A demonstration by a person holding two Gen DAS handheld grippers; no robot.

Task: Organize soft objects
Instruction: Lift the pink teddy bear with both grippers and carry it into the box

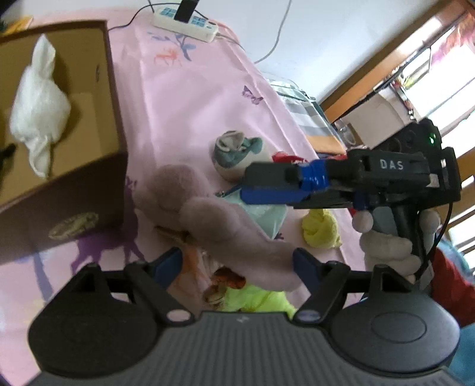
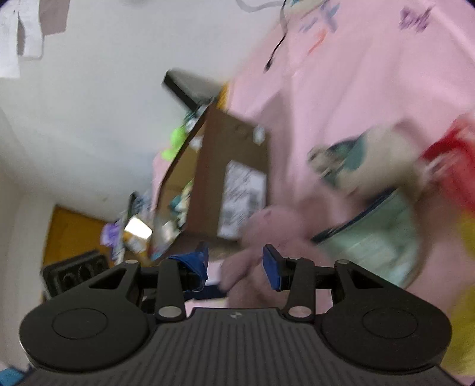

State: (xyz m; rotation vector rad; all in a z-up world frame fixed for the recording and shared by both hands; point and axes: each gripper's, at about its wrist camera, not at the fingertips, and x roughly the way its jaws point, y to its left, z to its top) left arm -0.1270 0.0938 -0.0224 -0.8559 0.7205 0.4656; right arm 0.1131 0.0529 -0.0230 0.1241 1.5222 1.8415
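white wall [image 1: 237, 26] | bright window [image 1: 445, 77] wood-framed | pink tablecloth [image 1: 190, 98]

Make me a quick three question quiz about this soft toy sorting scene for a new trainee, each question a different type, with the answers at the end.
1. True or false: the cardboard box already holds a white soft item.
2. Multiple choice: what lies between the fingers of the left tool? A) a yellow cloth B) a mauve plush toy C) a power strip
3. Fill in: the cloth covering the table is mainly ____.

Key: 1 true. 2 B, the mauve plush toy lies across the gap, though the fingers stand wide and do not clamp it. 3 pink.
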